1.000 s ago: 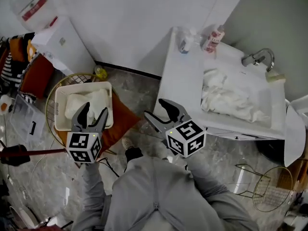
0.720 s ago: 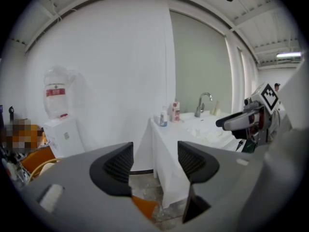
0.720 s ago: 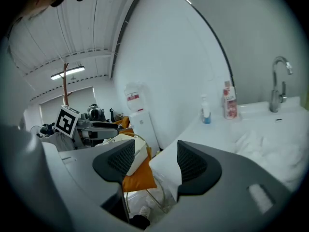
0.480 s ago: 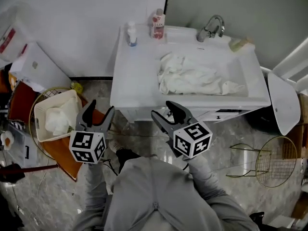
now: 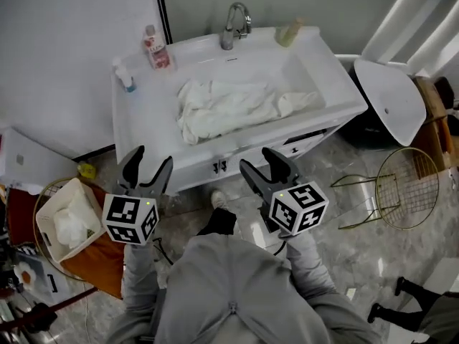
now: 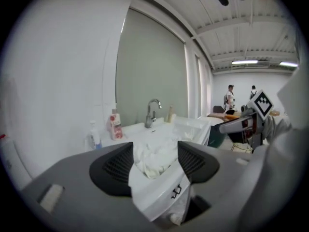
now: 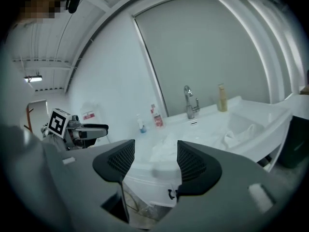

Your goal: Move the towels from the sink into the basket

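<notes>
Both left tool and right tool gape, facing towels.

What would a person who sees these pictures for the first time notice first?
A heap of white towels lies in the white sink at the top of the head view. Before it, the left gripper and the right gripper hover open and empty. A white basket holding a towel stands on the floor at lower left.

The sink is open from above and along its front edge. The faucet and bottles line its back edge, seemingly clear of the towels.
</notes>
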### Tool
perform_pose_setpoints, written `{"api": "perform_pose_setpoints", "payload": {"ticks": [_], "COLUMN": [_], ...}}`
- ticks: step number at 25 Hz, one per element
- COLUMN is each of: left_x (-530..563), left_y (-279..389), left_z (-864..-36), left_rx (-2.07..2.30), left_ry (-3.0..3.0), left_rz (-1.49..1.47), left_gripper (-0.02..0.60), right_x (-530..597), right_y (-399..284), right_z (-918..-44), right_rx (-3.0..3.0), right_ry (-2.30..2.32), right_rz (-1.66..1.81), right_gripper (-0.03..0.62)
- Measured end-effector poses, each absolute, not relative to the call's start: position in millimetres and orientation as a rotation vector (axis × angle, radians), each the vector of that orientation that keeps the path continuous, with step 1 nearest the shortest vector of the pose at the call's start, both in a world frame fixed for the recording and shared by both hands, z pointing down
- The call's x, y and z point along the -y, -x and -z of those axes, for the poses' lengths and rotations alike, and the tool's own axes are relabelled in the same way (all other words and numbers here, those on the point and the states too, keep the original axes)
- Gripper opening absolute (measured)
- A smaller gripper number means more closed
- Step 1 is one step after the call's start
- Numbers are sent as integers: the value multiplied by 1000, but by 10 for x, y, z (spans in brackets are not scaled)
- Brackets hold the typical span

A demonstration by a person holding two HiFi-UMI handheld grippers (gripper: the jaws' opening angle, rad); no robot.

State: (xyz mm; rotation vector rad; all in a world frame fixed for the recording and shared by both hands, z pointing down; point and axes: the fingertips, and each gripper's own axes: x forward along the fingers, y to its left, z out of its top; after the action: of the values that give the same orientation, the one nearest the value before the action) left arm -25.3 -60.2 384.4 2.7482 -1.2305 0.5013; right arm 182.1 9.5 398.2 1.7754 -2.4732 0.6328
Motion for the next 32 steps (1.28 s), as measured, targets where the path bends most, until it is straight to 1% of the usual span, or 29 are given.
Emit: {"api": "perform_pose_setpoints", "payload": {"ticks": [6,14,23,32], "left_x": [887,1436,2094,2388], "left_y": [-499,-1216,-1658,-1756], "left_z": [-3886,-4088,-4309,-4501], "left_rx": [1057,983,958,995], "left_ry": [-2835,-2841,-2798,-2733], "left_rz": [-515,-534,-667,-790], "left_gripper": [313,313,313,313], "right_x": [-43,401,1210,1619], "right_y": [-2506,-3254,-3768,-4219], "right_z": [-4013,-4198,-4223,-4401], "right_rx": [2363,2258,2199,2101], "right_ry": [-1940,-1973,-1912,-1746], "right_rz": [-639,-671,-668,-631], "right_gripper": [255,255,255,255]}}
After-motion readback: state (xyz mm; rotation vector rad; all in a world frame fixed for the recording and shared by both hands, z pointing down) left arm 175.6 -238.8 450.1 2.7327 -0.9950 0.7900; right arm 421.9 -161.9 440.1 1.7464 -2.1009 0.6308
